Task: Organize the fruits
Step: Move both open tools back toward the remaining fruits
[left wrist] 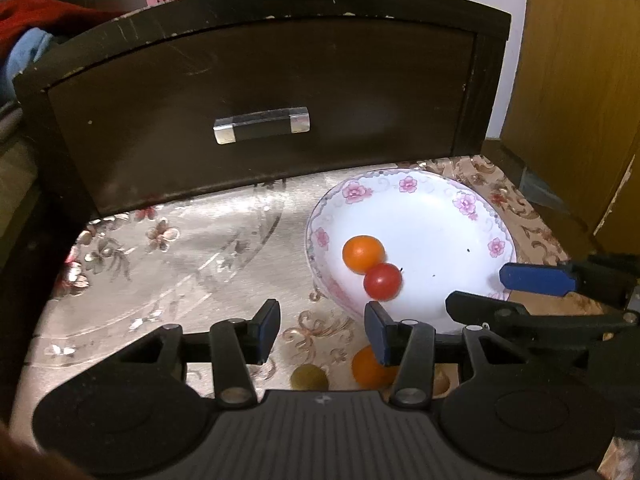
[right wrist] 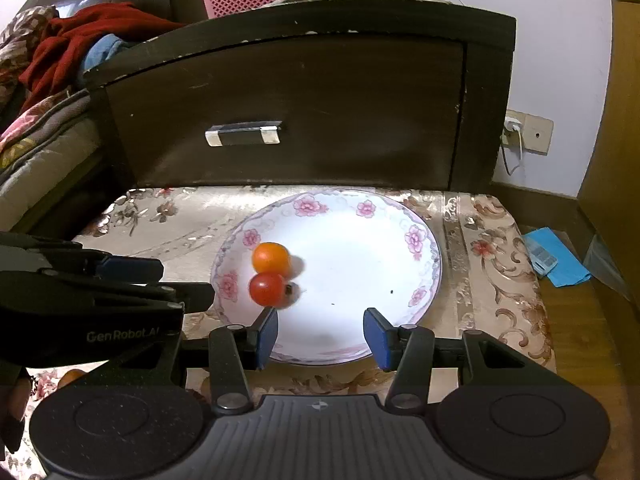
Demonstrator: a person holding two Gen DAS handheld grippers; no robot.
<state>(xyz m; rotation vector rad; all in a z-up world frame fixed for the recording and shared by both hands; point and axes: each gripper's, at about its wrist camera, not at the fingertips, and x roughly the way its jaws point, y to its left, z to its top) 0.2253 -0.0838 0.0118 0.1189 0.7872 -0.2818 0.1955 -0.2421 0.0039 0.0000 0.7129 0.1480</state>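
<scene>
Centrally, both wrist views show a white floral plate (left wrist: pixel 440 216) (right wrist: pixel 352 240) on a table (left wrist: pixel 180 264) (right wrist: pixel 480 264) covered with a glossy flowered cloth, set before a dark drawer front (left wrist: pixel 260 100) (right wrist: pixel 288 108) with a metal handle (left wrist: pixel 262 125) (right wrist: pixel 243 133).

Two fruits lie touching in the plate toward its 9 o'clock rim: an orange fruit (left wrist: pixel 363 253) (right wrist: pixel 271 258) at 12 o'clock of a red fruit (left wrist: pixel 382 281) (right wrist: pixel 267 289).

The left claw (left wrist: pixel 322 330) stands released with nothing between its blue pads (left wrist: pixel 267 330), its jaws apart over the cloth just outside the plate's 8 o'clock edge.

The right claw (right wrist: pixel 322 334) is likewise released and empty, hovering over the plate's 6 o'clock portion, its left pad close to the red fruit; contact cannot be told.

Only the left wrist view shows two further fruits on the table off the plate, beneath its own claw: a green fruit (left wrist: pixel 309 377) and a second orange fruit (left wrist: pixel 370 368), the latter partly hidden behind a finger.

Only the right wrist view shows a wall socket (right wrist: pixel 528 132) at 2 o'clock, a blue packet (right wrist: pixel 560 260) on the floor at 3 o'clock, and red cloth (right wrist: pixel 72 40) at 10 o'clock.

Each view catches the other claw from the side.
</scene>
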